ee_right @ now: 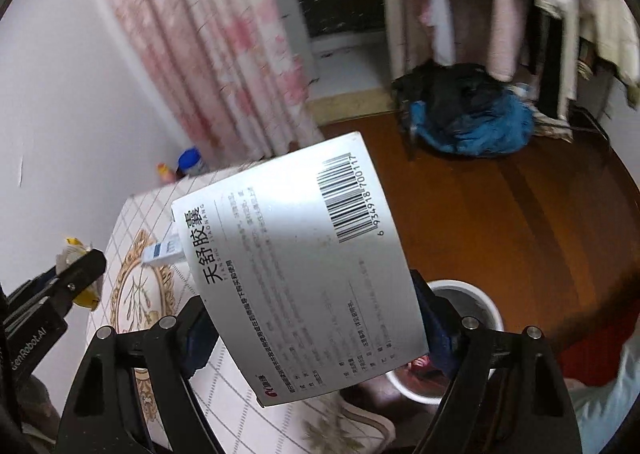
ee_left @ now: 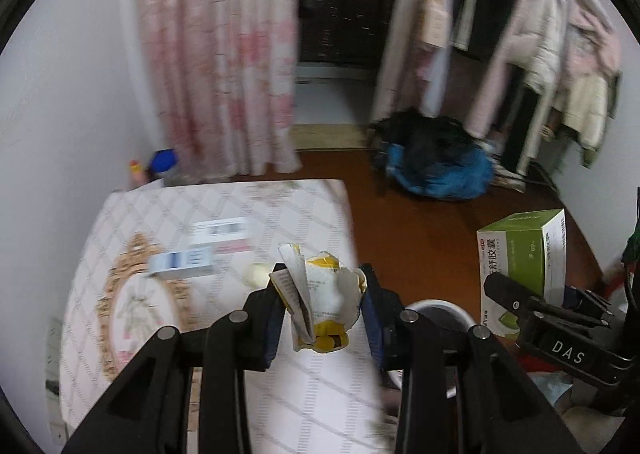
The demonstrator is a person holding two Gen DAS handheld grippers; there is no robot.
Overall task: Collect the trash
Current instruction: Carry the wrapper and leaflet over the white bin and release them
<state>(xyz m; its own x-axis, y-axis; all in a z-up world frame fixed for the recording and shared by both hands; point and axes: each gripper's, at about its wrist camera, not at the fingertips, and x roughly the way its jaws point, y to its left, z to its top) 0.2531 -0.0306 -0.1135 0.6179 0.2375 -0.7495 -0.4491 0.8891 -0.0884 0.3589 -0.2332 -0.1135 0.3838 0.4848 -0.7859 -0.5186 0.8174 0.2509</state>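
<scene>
Crumpled yellow wrapper: clenched between the pads of the left gripper, held above the table. Medicine box: grasped across its width by the right gripper, above the white bin. Two small boxes were left on the table.

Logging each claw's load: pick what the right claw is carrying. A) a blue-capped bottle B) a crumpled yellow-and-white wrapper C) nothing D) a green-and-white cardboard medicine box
D: the right claw grips the green-and-white cardboard medicine box by its sides, above the white round bin.
</scene>
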